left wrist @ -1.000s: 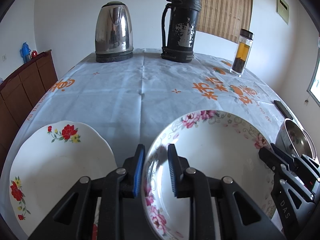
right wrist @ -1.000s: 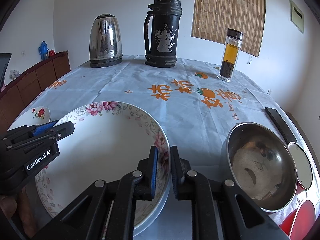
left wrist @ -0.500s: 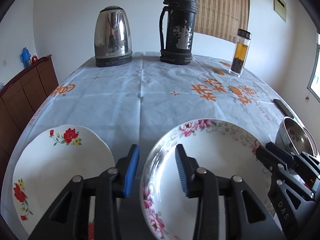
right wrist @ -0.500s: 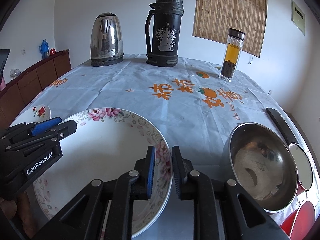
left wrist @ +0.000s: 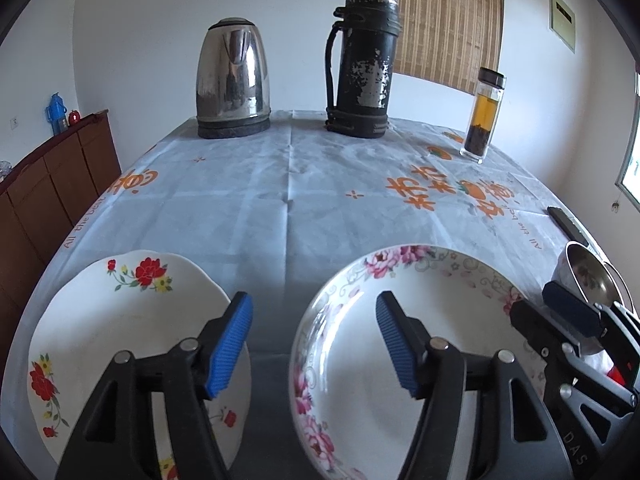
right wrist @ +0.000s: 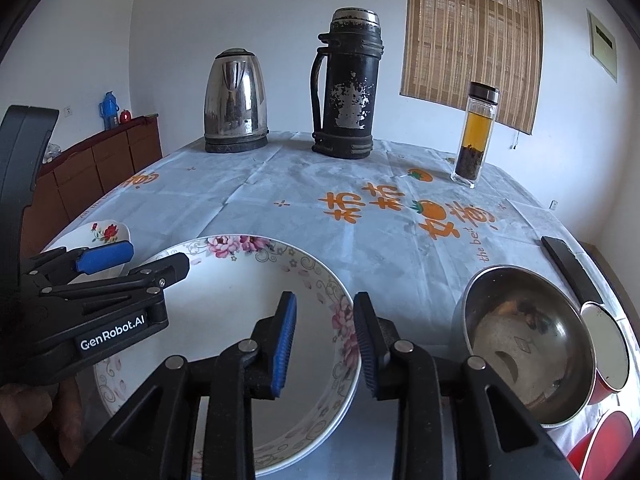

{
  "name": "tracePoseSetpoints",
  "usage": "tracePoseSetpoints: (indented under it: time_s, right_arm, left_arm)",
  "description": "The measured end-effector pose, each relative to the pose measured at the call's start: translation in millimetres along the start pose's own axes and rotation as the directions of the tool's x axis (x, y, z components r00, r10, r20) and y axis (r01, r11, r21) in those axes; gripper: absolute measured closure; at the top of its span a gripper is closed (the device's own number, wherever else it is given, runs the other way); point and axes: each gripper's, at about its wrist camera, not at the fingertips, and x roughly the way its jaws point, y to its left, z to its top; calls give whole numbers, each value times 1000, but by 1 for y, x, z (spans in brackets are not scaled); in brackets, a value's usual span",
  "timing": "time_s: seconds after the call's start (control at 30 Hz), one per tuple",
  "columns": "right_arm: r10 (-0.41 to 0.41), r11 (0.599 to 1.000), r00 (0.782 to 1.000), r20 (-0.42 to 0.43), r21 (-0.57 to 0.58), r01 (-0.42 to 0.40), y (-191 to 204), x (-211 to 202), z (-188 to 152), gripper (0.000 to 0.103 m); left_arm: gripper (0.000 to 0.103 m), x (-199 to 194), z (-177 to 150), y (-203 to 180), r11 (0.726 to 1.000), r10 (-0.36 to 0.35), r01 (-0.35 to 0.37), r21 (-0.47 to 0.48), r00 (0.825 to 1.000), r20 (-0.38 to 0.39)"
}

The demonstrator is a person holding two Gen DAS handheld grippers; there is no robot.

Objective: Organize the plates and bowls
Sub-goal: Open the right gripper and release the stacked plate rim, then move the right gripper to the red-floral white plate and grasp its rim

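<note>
A deep plate with a pink flower rim lies near the table's front edge, and a second rim shows just under it. My left gripper straddles its left rim. The jaws are opening and the blue pads stand off the rim. My right gripper straddles the right rim, also opening, with its pads clear of the plate. Left of it lies a white plate with red flowers. To the right sits a steel bowl.
At the table's far end stand a steel kettle, a black flask and a glass tea bottle. A black flat bar and a red cup with a shiny lid sit by the right edge. A brown cabinet stands left.
Both grippers' jaws have spread apart and come off the pink-flowered plate's rim. The plate has sunk a little lower in both views. Neither hand has shifted much.
</note>
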Motion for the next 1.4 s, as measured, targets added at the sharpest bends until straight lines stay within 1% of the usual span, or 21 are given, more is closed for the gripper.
tracePoseSetpoints:
  time_s: [0.07, 0.17, 0.23, 0.27, 0.3, 0.33, 0.37, 0.4, 0.53, 0.63, 0.7, 0.87, 0.97, 1.1, 1.2, 1.27, 1.4]
  right_arm:
    - [11, 1000, 1000, 6, 8, -11, -2, -1, 0, 53]
    - [11, 1000, 1000, 22, 7, -11, -1, -4, 0, 53]
    - [18, 1000, 999, 32, 2, -18, 0, -5, 0, 51]
    - [20, 1000, 999, 41, 3, -20, -1, -7, 0, 46]
    - [23, 1000, 998, 52, 5, -23, -1, -9, 0, 38]
    - [27, 1000, 998, 64, 8, -28, -2, -11, -1, 35]
    - [30, 999, 997, 76, 11, -31, -3, -13, -1, 32]
    - [32, 999, 996, 87, 14, -34, -3, -15, -1, 32]
    - [34, 999, 994, 105, 10, -36, -2, -18, -1, 31]
    - [34, 999, 992, 118, 5, -35, -1, -20, -2, 31]
    - [37, 999, 991, 126, -4, -37, 0, -22, -2, 31]
    - [46, 998, 990, 130, -38, -41, 6, -23, -3, 31]
    - [104, 994, 988, 114, -39, -100, 12, -23, -3, 31]
    - [165, 986, 981, 104, -56, -160, 25, -25, 0, 31]
    - [214, 976, 971, 103, -63, -209, 33, -28, 8, 31]
    - [240, 969, 964, 112, -80, -232, 40, -31, 13, 31]
    - [283, 956, 951, 125, -119, -268, 57, -31, 23, 31]
  left_arm:
    - [36, -1, 0, -1, 1000, 3, -3, 6, 1000, 3]
    - [34, -3, -1, -2, 1000, 2, -2, 11, 1000, 13]
    - [27, -5, -2, -1, 1000, 5, -5, 11, 1000, 20]
    - [25, -7, -2, -1, 1000, 7, -7, 9, 1000, 28]
    - [21, -9, -2, 0, 1000, 7, -7, 8, 999, 35]
    - [15, -11, -3, 0, 1000, 6, -6, 8, 999, 42]
    - [13, -12, -3, 0, 1000, 8, -9, 9, 999, 49]
    - [11, -13, -4, 0, 1000, 11, -12, 9, 998, 55]
    - [9, -19, -5, 0, 1000, 20, -22, 19, 997, 77]
    - [9, -26, -4, 3, 997, 67, -71, 31, 991, 115]
    - [9, -30, -3, 8, 995, 91, -95, 21, 987, 132]
    - [9, -35, 1, 25, 993, 120, -116, -31, 984, 135]
    - [9, -38, 2, 32, 991, 130, -124, -54, 981, 143]
    - [9, -40, 2, 35, 987, 160, -155, -45, 977, 139]
    - [9, -44, 4, 42, 978, 206, -201, -52, 968, 141]
    - [9, -50, 6, 53, 970, 238, -229, -79, 961, 144]
    - [9, -60, 7, 82, 949, 301, -285, -137, 947, 115]
